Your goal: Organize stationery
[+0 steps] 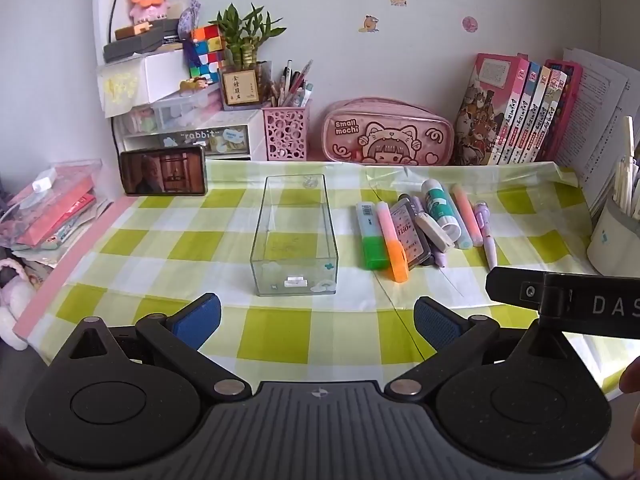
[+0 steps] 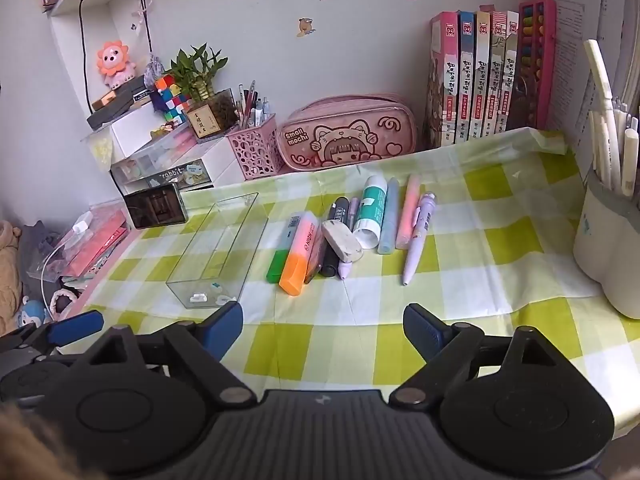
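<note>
A clear plastic box [image 1: 295, 236] [image 2: 219, 248] stands empty on the green checked cloth. To its right lies a pile of stationery: a green highlighter [image 1: 372, 238] [image 2: 280, 256], an orange highlighter [image 1: 394, 246] [image 2: 298, 258], a white eraser [image 1: 434, 232] [image 2: 342, 240], a glue stick [image 1: 440, 204] [image 2: 370, 212] and a purple pen [image 1: 486, 236] [image 2: 418, 236]. My left gripper [image 1: 316, 320] is open and empty, just in front of the box. My right gripper [image 2: 322, 330] is open and empty, in front of the pile.
A pink pencil case [image 1: 388, 132] [image 2: 348, 138], a pink pen holder [image 1: 286, 130], a phone [image 1: 164, 176], books [image 1: 520, 108] and drawers line the back wall. A white cup of sticks [image 2: 610, 236] stands at the right. The table edge is on the left.
</note>
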Tool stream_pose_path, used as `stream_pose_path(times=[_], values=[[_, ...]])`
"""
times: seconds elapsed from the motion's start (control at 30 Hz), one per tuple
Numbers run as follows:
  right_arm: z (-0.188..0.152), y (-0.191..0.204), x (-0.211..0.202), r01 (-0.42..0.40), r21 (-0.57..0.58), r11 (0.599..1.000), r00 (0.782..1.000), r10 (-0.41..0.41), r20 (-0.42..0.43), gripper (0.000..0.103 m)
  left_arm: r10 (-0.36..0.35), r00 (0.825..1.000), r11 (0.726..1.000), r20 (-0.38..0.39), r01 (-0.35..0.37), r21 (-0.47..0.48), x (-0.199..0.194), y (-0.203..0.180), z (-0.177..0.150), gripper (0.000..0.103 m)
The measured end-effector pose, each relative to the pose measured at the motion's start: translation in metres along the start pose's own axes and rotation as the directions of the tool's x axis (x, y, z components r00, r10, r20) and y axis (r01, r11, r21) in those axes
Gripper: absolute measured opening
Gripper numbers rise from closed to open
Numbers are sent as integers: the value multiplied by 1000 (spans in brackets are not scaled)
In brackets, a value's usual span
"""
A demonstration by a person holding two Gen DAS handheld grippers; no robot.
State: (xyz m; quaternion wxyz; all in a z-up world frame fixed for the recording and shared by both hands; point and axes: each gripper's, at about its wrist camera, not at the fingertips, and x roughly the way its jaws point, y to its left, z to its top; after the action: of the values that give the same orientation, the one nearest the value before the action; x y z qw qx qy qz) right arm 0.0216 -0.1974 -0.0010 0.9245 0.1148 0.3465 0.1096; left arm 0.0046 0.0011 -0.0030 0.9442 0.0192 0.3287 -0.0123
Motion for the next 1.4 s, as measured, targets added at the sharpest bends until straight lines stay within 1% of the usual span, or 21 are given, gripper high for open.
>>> stream_pose_path(times=[0.07, 0.1, 0.2, 0.27, 0.3, 0.4, 0.43, 0.47, 0.6, 0.7, 1.1, 1.4], values=[[-1, 2, 1, 12, 0, 1000, 1000, -12, -1, 73, 4, 1000, 1000, 2, -4, -14, -1, 6, 6, 98], [-1, 4, 2, 25, -1, 1000, 1000, -25, -1, 73, 18, 1000, 1000, 18, -17, -17, -2, 5, 2, 98], [1, 14, 8, 90, 2, 996, 996, -90, -3, 74, 39, 999, 998, 2, -39, -47, 0, 6, 3, 98], [1, 22, 11, 105, -16, 994, 994, -105, 3, 74, 48, 999, 997, -15, -48, -57, 4, 9, 5, 98], [12, 26, 13, 123, -30, 992, 992, -123, 10, 76, 41, 999, 997, -11, -41, -64, 8, 16, 1, 98], [10, 27, 3, 156, -48, 987, 987, -154, 37, 83, 42, 999, 996, -14, -43, -82, 9, 20, 3, 98], [9, 26, 0, 164, -48, 985, 986, -162, 40, 83, 42, 999, 996, -14, -43, -84, 9, 20, 4, 98], [5, 30, 7, 178, -50, 983, 984, -176, 40, 83, 42, 999, 996, -13, -43, -84, 10, 20, 5, 98], [5, 30, 7, 189, -46, 981, 982, -187, 38, 84, 38, 999, 996, -8, -39, -77, 10, 16, 3, 98], [4, 30, 8, 184, -42, 982, 983, -183, 35, 84, 28, 1000, 997, -6, -29, -71, 10, 16, 2, 98], [1, 25, 17, 167, -42, 985, 986, -166, 22, 84, 26, 1000, 998, -13, -26, -57, 18, 14, -1, 98], [8, 19, 24, 149, -29, 988, 989, -149, 15, 84, 22, 999, 997, -26, -24, -76, 26, 20, -1, 98]])
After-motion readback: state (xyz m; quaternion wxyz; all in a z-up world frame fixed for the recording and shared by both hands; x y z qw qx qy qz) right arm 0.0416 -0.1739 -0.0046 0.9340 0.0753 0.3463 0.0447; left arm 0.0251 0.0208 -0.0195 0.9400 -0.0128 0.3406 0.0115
